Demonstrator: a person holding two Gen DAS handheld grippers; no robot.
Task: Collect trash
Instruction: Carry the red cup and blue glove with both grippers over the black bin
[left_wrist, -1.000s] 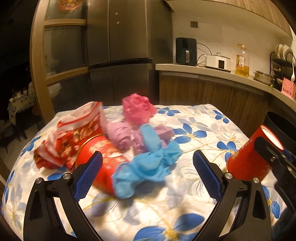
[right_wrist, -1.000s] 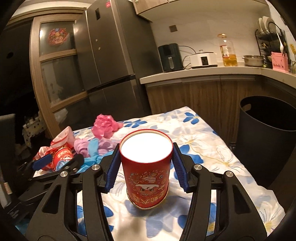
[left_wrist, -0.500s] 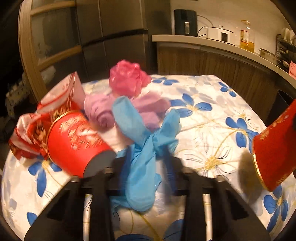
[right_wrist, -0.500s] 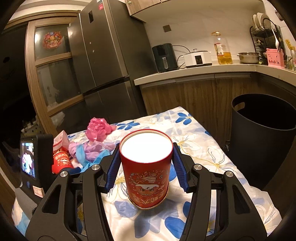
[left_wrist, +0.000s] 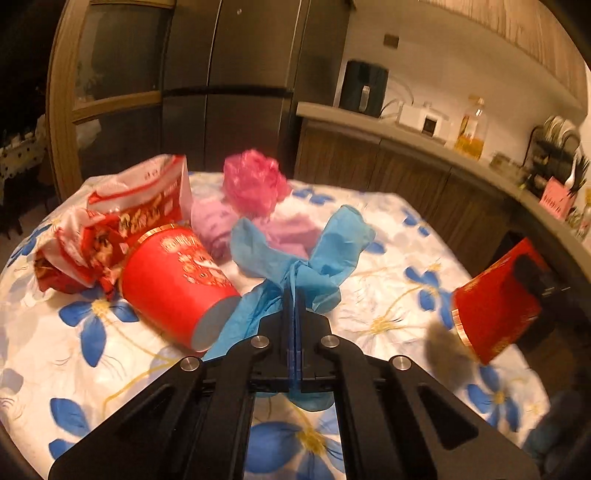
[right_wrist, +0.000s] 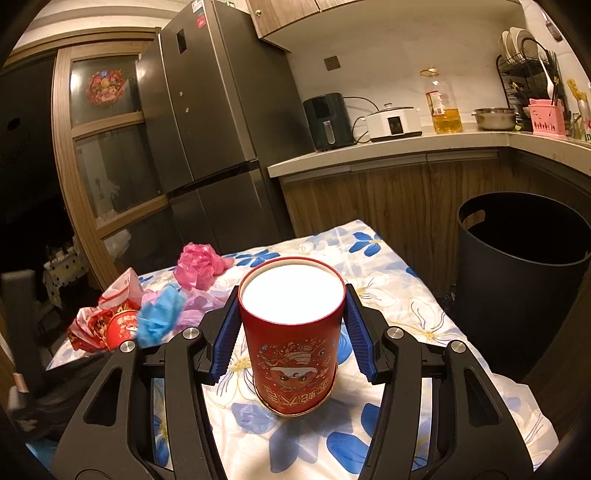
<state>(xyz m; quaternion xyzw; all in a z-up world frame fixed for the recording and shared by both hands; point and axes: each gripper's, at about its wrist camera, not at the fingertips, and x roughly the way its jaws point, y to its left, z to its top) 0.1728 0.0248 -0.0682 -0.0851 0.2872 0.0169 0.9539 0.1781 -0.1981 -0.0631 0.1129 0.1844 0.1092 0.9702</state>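
Observation:
My left gripper (left_wrist: 294, 295) is shut on a crumpled blue plastic glove (left_wrist: 317, 254) and holds it just above the flowered tablecloth (left_wrist: 74, 354). A red paper cup (left_wrist: 173, 280) lies on its side to the left, touching the glove. Behind are a red-and-white wrapper (left_wrist: 110, 229), purple plastic (left_wrist: 218, 229) and a pink plastic ball (left_wrist: 255, 184). My right gripper (right_wrist: 291, 332) is shut on an upturned red cup (right_wrist: 295, 339), held above the table; it also shows in the left wrist view (left_wrist: 495, 299). The blue glove (right_wrist: 159, 314) shows at left.
A black trash bin (right_wrist: 517, 288) stands on the floor right of the table. Behind are a dark fridge (right_wrist: 207, 122) and a counter (right_wrist: 388, 147) with an air fryer, cooker, oil bottle and dish rack. The table's right edge is close to the bin.
My left gripper moved in, shut on the blue glove and lifted it slightly. My right gripper, still holding the red cup, has risen a little.

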